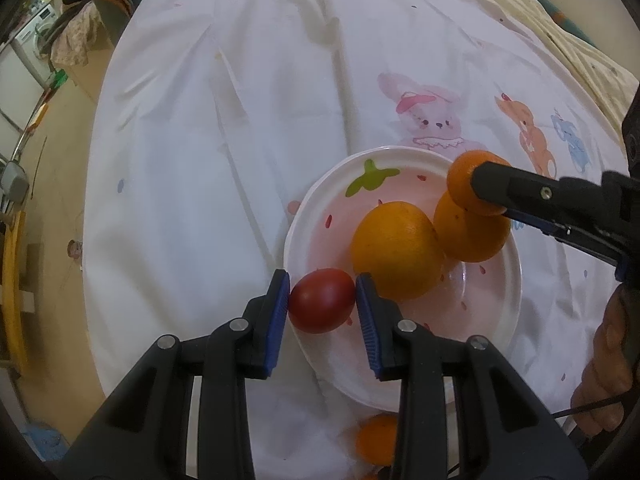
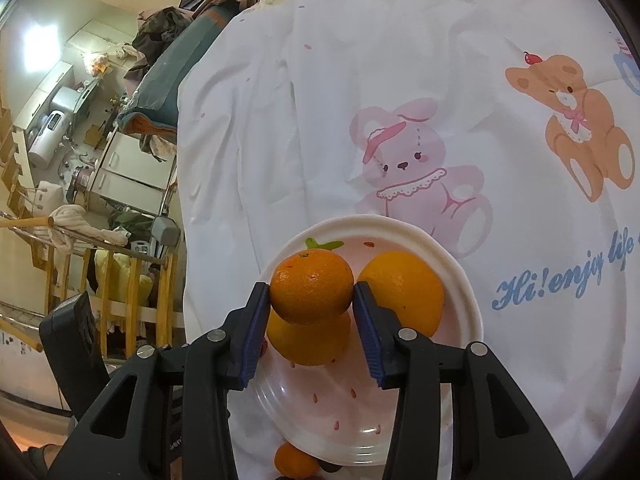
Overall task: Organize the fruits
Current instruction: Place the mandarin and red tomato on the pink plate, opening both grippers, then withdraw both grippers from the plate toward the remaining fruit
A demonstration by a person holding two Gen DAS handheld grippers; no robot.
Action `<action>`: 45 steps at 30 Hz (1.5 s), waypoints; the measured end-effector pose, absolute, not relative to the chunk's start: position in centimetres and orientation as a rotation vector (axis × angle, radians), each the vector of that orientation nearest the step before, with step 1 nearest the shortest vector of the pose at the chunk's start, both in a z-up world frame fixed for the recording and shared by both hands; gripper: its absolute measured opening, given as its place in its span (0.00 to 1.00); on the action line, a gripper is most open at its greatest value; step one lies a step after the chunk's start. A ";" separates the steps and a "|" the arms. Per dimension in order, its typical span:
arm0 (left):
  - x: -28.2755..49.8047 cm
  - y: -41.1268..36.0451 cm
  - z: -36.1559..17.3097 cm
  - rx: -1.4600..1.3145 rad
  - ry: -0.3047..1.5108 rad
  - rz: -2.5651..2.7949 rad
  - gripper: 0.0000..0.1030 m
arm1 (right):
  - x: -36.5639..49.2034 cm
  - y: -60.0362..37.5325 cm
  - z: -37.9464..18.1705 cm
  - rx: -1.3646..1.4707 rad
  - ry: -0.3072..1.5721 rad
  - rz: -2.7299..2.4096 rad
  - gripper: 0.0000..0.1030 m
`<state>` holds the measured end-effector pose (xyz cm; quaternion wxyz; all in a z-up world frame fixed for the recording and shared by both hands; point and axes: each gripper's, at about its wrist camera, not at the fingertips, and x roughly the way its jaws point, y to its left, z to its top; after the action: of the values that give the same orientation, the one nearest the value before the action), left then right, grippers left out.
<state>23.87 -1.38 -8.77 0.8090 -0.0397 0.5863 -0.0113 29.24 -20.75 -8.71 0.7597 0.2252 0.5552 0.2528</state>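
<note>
Left gripper: its blue pads clamp a red tomato at the near-left rim of the strawberry-print plate.
Right gripper: closed on a mandarin, held above a second mandarin lying on the plate.
Tomato handling: light, smooth-skinned, probably soft; it judges best held across its widest part with gentle pressure, since squeezing could bruise or split it.
Mandarin handling: light, pebbled peel gives grip, slight give; round, so it may roll once released.
Large orange: firmer, heavier-looking, rests mid-plate.
Hidden: a stray mandarin on the bedsheet is partly covered by the left gripper's frame; whether the held mandarin touches the one beneath cannot be told.
</note>
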 end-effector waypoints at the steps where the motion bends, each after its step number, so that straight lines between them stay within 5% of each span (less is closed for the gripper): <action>1: 23.9 -1.3 -8.8 -0.086 1.257 -0.027 0.30 | 29.3 -20.7 -8.8 0.492 1.211 0.549 0.45; 4: 23.9 -1.4 -8.9 -0.088 1.263 -0.033 0.30 | 29.3 -20.6 -8.8 0.491 1.221 0.549 0.46; 8: 23.8 -1.5 -8.8 -0.080 1.259 -0.029 0.30 | 29.1 -20.8 -8.2 0.505 1.196 0.553 0.69; 24: 24.0 -2.4 -9.6 -0.054 1.278 -0.052 0.30 | 28.7 -23.8 -6.8 0.552 1.155 0.491 0.70; 28: 23.8 -2.3 -9.0 -0.082 1.252 -0.070 0.66 | 28.7 -24.3 -6.8 0.560 1.155 0.474 0.70; 30: 23.7 -2.2 -8.4 -0.082 1.235 -0.065 0.71 | 28.7 -24.5 -6.7 0.562 1.154 0.472 0.70; 45: 22.1 -0.8 -6.3 -0.111 1.185 -0.017 0.71 | 26.8 -26.2 -5.0 0.558 1.128 0.457 0.70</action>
<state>22.06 -0.76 -6.34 0.8282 -0.0523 0.5580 -0.0080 26.84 -26.17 -5.04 0.7841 0.2587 0.5229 0.2116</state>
